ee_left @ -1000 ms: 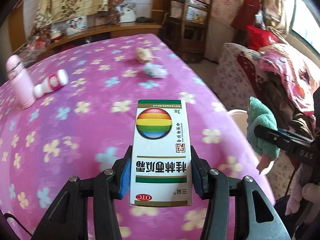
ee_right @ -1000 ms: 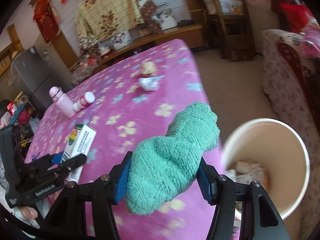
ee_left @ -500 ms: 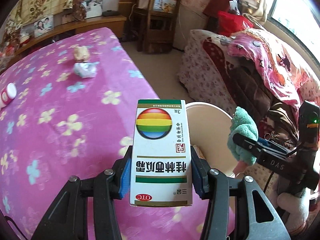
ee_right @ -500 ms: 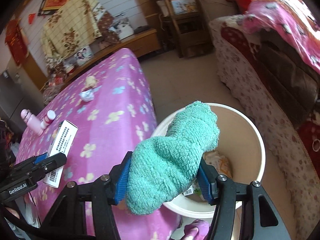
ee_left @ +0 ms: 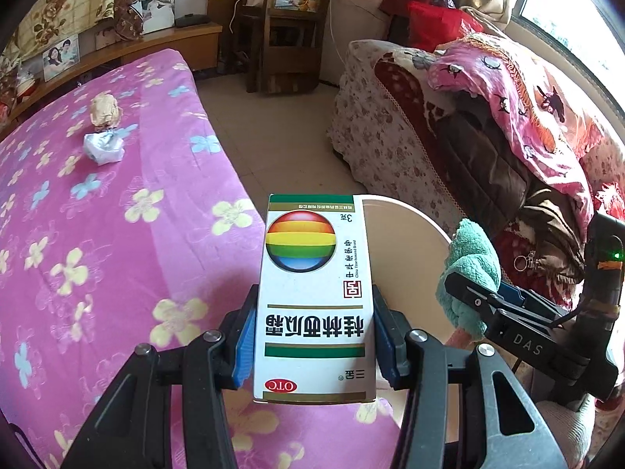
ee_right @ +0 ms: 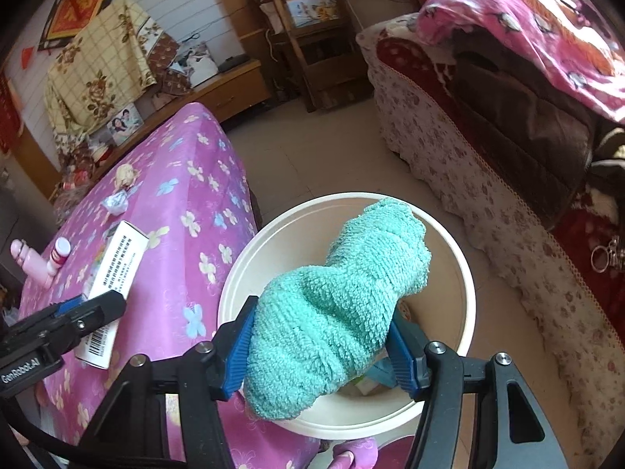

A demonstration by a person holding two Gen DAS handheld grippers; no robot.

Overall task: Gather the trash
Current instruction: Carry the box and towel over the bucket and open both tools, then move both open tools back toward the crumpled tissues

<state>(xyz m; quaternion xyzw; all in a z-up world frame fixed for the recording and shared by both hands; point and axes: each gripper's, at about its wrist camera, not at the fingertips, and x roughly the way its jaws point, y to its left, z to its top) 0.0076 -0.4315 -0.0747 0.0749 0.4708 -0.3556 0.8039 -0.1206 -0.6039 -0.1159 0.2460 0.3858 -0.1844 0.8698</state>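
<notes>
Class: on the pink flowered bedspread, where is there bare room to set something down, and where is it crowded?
Bare: the bedspread between the crumpled wrappers and its near end. Crowded: the corner by the bin, where the left tool holds the box and the right tool, opening, holds the green cloth.

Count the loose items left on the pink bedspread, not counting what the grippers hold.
4: a tan crumpled wad and a pale blue wad touching near the far end, plus a pink bottle and a red-and-white bottle at the left edge. More may lie out of view.

A pink flowered bed (ee_left: pixel 117 234) carries a tan crumpled wad (ee_left: pixel 103 109), a silvery wrapper (ee_left: pixel 102 147), and two pink bottles (ee_right: pixel 33 262); a cream bin (ee_right: pixel 234 293) stands on the floor (ee_left: pixel 281 129).
</notes>
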